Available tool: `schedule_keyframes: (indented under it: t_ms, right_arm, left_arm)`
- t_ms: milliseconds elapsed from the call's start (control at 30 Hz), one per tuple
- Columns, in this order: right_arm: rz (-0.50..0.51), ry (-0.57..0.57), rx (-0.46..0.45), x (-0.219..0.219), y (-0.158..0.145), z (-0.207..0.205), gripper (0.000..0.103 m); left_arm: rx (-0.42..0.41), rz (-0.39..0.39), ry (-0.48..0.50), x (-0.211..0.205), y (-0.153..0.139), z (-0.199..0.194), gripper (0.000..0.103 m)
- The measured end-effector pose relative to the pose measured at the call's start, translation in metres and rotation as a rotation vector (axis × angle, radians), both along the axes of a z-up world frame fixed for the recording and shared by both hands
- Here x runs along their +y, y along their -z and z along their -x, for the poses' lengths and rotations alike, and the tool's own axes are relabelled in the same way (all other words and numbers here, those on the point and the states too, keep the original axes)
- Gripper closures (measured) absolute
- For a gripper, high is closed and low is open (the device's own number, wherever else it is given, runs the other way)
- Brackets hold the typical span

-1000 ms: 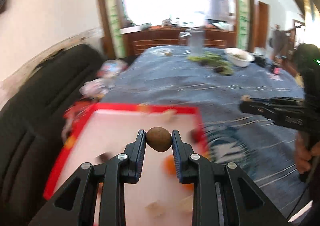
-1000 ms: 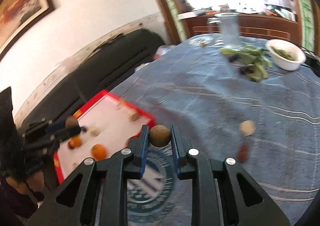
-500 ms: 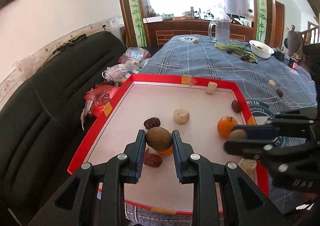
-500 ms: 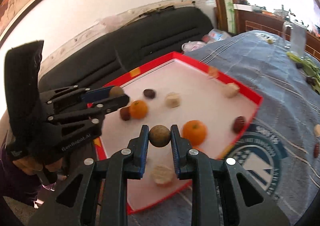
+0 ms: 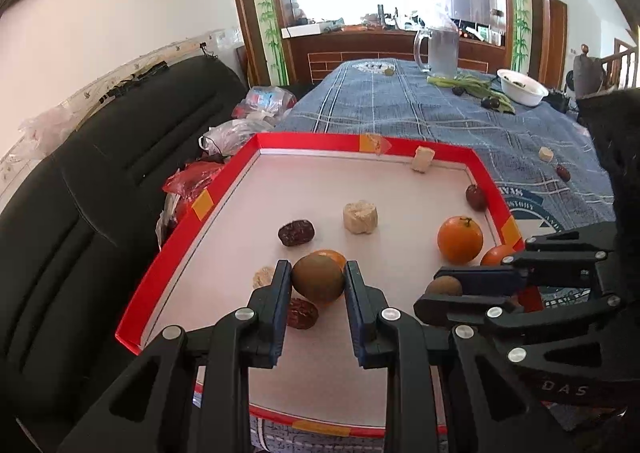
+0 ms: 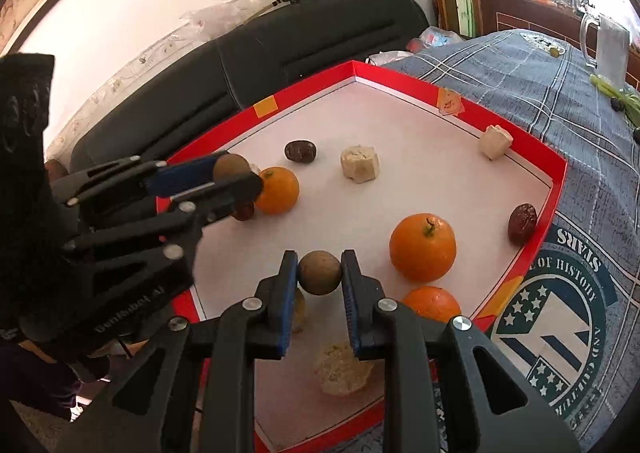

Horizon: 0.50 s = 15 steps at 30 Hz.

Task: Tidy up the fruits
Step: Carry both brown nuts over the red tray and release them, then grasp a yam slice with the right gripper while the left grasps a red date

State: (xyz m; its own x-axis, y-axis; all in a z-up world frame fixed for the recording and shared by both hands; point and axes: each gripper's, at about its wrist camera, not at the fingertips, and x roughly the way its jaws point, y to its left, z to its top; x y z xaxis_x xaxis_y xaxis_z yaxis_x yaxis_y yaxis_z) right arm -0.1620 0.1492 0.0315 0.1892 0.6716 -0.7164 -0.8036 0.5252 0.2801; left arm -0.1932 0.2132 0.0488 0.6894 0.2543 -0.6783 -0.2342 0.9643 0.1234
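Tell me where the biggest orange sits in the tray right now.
The biggest orange lies on the tray's right side, between the dark date by the rim and the brown fruit in the right gripper.

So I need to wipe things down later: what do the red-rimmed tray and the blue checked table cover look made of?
Red-rimmed tray: probably cardboard, matte, with folded walls and taped corners. Blue checked table cover: woven cloth, softly creased, with a printed emblem.

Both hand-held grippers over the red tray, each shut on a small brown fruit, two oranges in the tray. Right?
Not quite: the right wrist view shows three oranges in the red tray, not two. The rest holds: left hand-held gripper and right hand-held gripper each clamp a brown fruit.
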Motion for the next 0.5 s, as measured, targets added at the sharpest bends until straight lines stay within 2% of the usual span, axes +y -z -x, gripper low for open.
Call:
schedule_keyframes:
  t_ms: [133, 200, 233, 267, 333, 367, 500]
  right_arm:
    - [-0.002, -0.003, 0.014, -0.001, 0.0, -0.001, 0.079]
    - [-0.007, -0.004, 0.034, -0.004, -0.002, -0.003, 0.076]
    - [-0.017, 0.0, 0.041, -0.006, -0.004, -0.004, 0.071]
    - [-0.029, 0.006, 0.047, -0.01, -0.007, -0.006, 0.063]
    - [-0.071, 0.016, 0.061, -0.02, -0.014, -0.009, 0.055]
    - [-0.097, 0.027, 0.057, -0.028, -0.019, -0.01, 0.052]
    - [-0.17, 0.078, 0.042, -0.061, -0.038, -0.021, 0.049]
  left_arm:
    - [0.023, -0.005, -0.013, -0.002, 0.004, -0.002, 0.074]
    - [0.028, -0.014, -0.025, -0.004, 0.003, -0.002, 0.052]
    - [0.023, -0.019, -0.028, -0.005, 0.002, -0.001, 0.049]
    - [0.017, -0.024, -0.028, -0.006, 0.0, 0.0, 0.048]
    - [0.014, -0.031, -0.025, -0.01, -0.003, -0.001, 0.045]
    - [0.012, -0.031, -0.025, -0.011, -0.004, -0.001, 0.041]
    - [-0.001, -0.042, -0.006, -0.023, -0.012, -0.003, 0.04]
